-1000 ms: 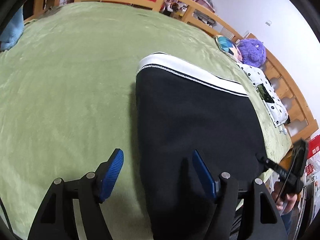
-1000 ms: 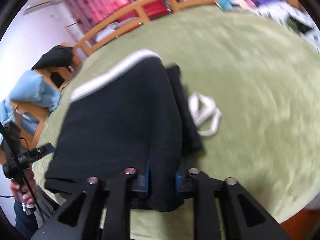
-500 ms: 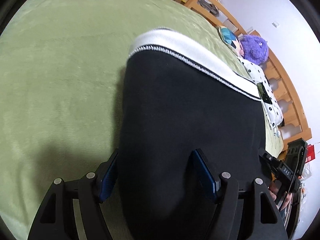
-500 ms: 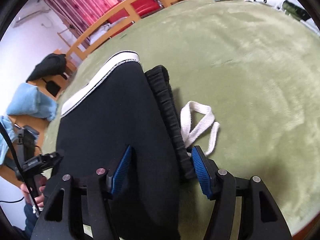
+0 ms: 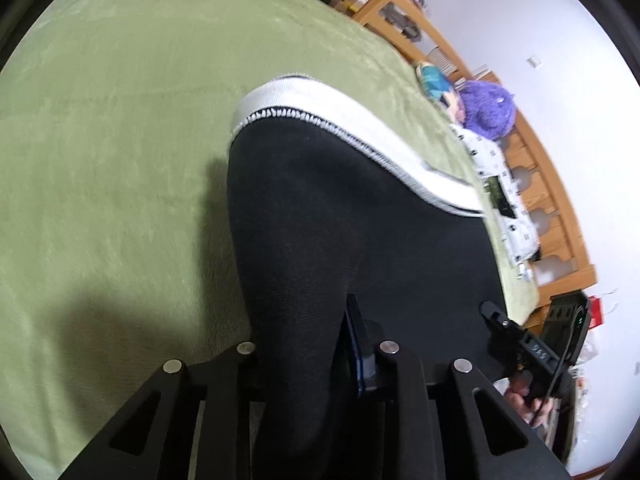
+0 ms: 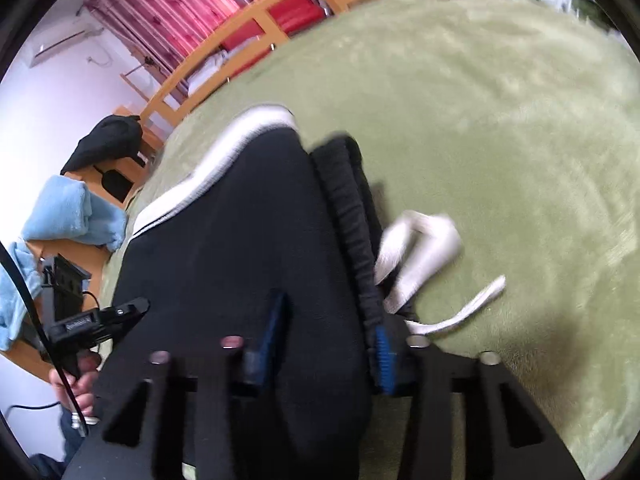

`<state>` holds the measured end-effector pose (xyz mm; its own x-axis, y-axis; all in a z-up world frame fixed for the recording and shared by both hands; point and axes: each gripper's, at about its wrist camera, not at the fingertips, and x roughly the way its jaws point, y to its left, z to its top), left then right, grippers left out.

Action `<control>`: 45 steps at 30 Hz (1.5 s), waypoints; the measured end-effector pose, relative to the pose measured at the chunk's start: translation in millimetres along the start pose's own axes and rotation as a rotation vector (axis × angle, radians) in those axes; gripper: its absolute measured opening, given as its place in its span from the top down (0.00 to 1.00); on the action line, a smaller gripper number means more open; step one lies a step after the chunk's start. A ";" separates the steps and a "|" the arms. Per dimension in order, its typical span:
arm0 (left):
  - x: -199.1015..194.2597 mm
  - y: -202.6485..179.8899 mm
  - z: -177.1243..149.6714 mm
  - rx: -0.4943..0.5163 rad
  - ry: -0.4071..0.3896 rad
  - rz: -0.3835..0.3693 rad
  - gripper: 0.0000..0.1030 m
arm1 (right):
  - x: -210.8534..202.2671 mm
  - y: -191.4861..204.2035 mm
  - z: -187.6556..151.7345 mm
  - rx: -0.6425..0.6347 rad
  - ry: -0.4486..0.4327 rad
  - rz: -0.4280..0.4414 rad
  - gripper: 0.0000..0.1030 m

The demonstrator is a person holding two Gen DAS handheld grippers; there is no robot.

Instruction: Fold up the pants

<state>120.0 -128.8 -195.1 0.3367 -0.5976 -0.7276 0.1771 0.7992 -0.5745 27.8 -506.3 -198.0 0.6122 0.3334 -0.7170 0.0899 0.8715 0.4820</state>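
Observation:
Black pants (image 5: 360, 216) with a white hem band (image 5: 340, 120) lie folded on a green blanket (image 5: 120, 140). My left gripper (image 5: 304, 344) is shut on the near left edge of the pants; only its right blue pad (image 5: 356, 344) shows. In the right wrist view the pants (image 6: 240, 220) fill the middle, with the black elastic waistband (image 6: 352, 216) and white drawstring (image 6: 420, 256) at their right edge. My right gripper (image 6: 324, 340) is shut on the near right part of the pants and the waistband.
A wooden bed rail (image 5: 552, 184) runs along the far and right sides. A purple plush toy (image 5: 488, 108) and a spotted white pillow (image 5: 504, 196) lie by the rail. Blue towels (image 6: 72, 212) and a dark garment (image 6: 108, 140) sit on furniture at the left.
Both grippers have closed on the near edge of the pants; half a second ago both stood open around the fabric. The drawstring has shifted.

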 end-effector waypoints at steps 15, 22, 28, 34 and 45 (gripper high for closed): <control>-126.1 86.4 52.3 0.035 -0.119 0.170 0.79 | 46.7 139.6 -20.3 -0.010 -0.045 0.150 0.78; -117.5 121.6 52.6 0.008 -0.091 0.232 0.70 | 87.0 188.3 -20.5 -0.082 -0.009 0.122 0.75; -111.8 143.2 23.0 -0.063 -0.059 0.345 0.51 | 81.5 190.7 -29.7 -0.166 0.030 -0.042 0.51; -156.1 119.7 -24.5 0.011 -0.195 0.371 0.44 | 24.3 213.2 -52.9 -0.283 -0.138 -0.043 0.64; -127.6 94.9 -95.8 0.099 -0.190 0.510 0.36 | 55.9 198.6 -104.3 -0.393 -0.035 -0.127 0.72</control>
<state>5.3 17.2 -192.7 0.5622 -0.1185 -0.8185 0.0312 0.9920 -0.1222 -2.1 -277.0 -194.9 0.6425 0.2078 -0.7376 -0.1358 0.9782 0.1573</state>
